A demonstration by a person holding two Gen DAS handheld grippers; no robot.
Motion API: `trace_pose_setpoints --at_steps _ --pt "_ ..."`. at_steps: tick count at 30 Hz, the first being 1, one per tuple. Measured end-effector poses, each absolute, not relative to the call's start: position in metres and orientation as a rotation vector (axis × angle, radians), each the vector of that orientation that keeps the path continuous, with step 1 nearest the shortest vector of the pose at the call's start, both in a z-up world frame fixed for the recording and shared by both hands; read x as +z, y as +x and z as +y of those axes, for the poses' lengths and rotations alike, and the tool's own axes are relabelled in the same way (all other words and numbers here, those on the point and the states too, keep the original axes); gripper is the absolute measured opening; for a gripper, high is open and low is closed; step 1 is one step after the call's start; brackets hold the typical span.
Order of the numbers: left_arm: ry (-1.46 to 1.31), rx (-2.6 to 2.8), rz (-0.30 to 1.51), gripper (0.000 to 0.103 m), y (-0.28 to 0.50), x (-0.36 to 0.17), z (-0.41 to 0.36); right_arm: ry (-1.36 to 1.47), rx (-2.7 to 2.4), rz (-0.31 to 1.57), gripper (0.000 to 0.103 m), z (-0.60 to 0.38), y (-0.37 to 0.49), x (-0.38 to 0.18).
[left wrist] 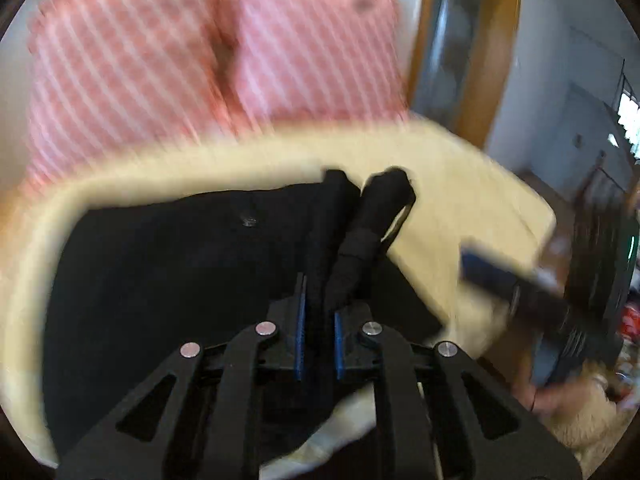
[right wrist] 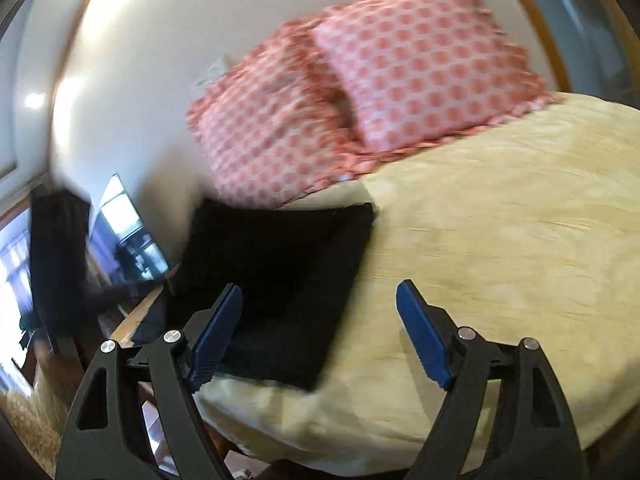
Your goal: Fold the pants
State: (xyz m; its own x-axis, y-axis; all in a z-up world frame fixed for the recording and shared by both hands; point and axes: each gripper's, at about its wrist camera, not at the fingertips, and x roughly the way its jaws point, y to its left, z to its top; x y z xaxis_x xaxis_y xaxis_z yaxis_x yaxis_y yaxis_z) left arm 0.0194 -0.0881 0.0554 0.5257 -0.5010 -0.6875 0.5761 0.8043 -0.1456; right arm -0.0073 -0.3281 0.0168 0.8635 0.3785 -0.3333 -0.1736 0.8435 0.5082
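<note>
The black pants [left wrist: 168,280] lie on a pale yellow bedspread [left wrist: 460,184]. My left gripper [left wrist: 319,312] is shut on a bunched fold of the pants [left wrist: 360,248], which rises between its blue pads [left wrist: 300,336]. In the right wrist view the pants [right wrist: 280,272] show as a flat dark rectangle near the bed's left edge. My right gripper [right wrist: 320,308] is open and empty above the pants' near right corner. It also shows, blurred, in the left wrist view [left wrist: 504,276] at the right.
Two pink patterned pillows [right wrist: 420,52] lean at the head of the bed against a white wall [right wrist: 132,60]. The bedspread [right wrist: 500,240] spreads wide to the right. A wooden bed edge [right wrist: 136,312] and floor lie left. A wooden door frame [left wrist: 480,60] stands behind.
</note>
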Motion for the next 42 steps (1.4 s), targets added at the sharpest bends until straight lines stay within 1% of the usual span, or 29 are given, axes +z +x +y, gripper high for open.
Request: trace_pose_setpoints --at_steps 2,3,6,7,9,10,12,13,14,15,16,18,20,21,22,23,24,27,29,30,31,32,33,35,37,39,42 --pt "0.098 -0.643 0.774 0.011 0.014 0.051 -0.088 0.499 0.266 0.448 0.082 -0.338 -0.005 0.014" --pt "0.109 -0.632 0.751 0.011 0.013 0.056 -0.087 0.513 0.253 0.451 0.082 -0.342 -0.004 0.012" --pt "0.013 -0.648 0.708 0.01 0.016 0.083 -0.079 0.534 0.245 0.444 0.082 -0.347 -0.002 0.01" --pt "-0.001 -0.65 0.669 0.01 0.011 0.095 -0.078 0.532 0.246 0.438 0.082 -0.346 -0.001 0.011" --pt "0.064 -0.628 0.616 0.01 0.001 0.103 -0.089 0.526 0.242 0.433 0.083 -0.346 0.001 0.013" --pt "0.125 -0.613 0.622 0.011 -0.005 0.097 -0.098 0.524 0.239 0.433 0.084 -0.347 0.001 0.013" --pt "0.195 -0.609 0.695 0.013 -0.004 0.074 -0.114 0.532 0.229 0.426 0.084 -0.349 0.001 0.015" --pt "0.198 -0.637 0.769 0.018 -0.002 0.054 -0.118 0.537 0.228 0.421 0.084 -0.349 -0.001 0.016" --pt "0.191 -0.643 0.77 0.02 -0.004 0.049 -0.117 0.54 0.229 0.414 0.084 -0.35 -0.001 0.018" --pt "0.2 -0.635 0.731 0.021 -0.01 0.051 -0.116 0.538 0.232 0.411 0.084 -0.349 -0.003 0.019" --pt "0.216 -0.645 0.709 0.033 -0.014 0.056 -0.115 0.526 0.24 0.406 0.084 -0.348 -0.002 0.024" --pt "0.17 -0.745 0.7 0.047 -0.022 0.067 -0.105 0.504 0.27 0.39 0.084 -0.342 0.0 0.033" --pt "0.055 -0.906 0.675 0.053 -0.03 0.082 -0.081 0.482 0.332 0.371 0.084 -0.332 0.004 0.044" --pt "0.023 -0.92 0.658 0.063 -0.033 0.087 -0.072 0.471 0.374 0.368 0.084 -0.324 0.008 0.048" --pt "-0.015 -0.856 0.617 0.076 -0.03 0.093 -0.055 0.459 0.418 0.374 0.084 -0.316 0.013 0.052" --pt "-0.023 -0.788 0.592 0.08 -0.03 0.093 -0.048 0.445 0.456 0.386 0.084 -0.306 0.019 0.054" --pt "-0.029 -0.699 0.573 0.083 -0.025 0.094 -0.036 0.431 0.491 0.404 0.084 -0.295 0.023 0.055" --pt "-0.065 -0.479 0.62 0.083 0.003 0.083 -0.007 0.389 0.531 0.491 0.086 -0.266 0.044 0.05" --pt "-0.122 -0.394 0.72 0.086 0.022 0.065 0.01 0.351 0.496 0.612 0.087 -0.254 0.057 0.035" --pt "-0.145 -0.378 0.76 0.086 0.027 0.057 0.016 0.334 0.481 0.662 0.087 -0.25 0.062 0.028" --pt "-0.181 -0.399 0.787 0.085 0.031 0.046 0.023 0.3 0.485 0.672 0.087 -0.248 0.061 0.024" --pt "-0.178 -0.412 0.744 0.085 0.027 0.047 0.027 0.271 0.487 0.676 0.087 -0.246 0.06 0.027" --pt "-0.163 -0.416 0.745 0.085 0.027 0.046 0.027 0.29 0.486 0.69 0.086 -0.249 0.062 0.032" --pt "-0.141 -0.422 0.731 0.086 0.025 0.044 0.027 0.371 0.487 0.66 0.085 -0.263 0.066 0.042" --pt "-0.131 -0.431 0.721 0.089 0.025 0.043 0.025 0.427 0.423 0.631 0.085 -0.281 0.081 0.052" --pt "-0.126 -0.435 0.717 0.091 0.02 0.042 0.023 0.434 0.351 0.683 0.085 -0.292 0.107 0.053" --pt "-0.122 -0.444 0.711 0.092 0.022 0.041 0.023 0.463 0.326 0.787 0.077 -0.297 0.138 0.042"
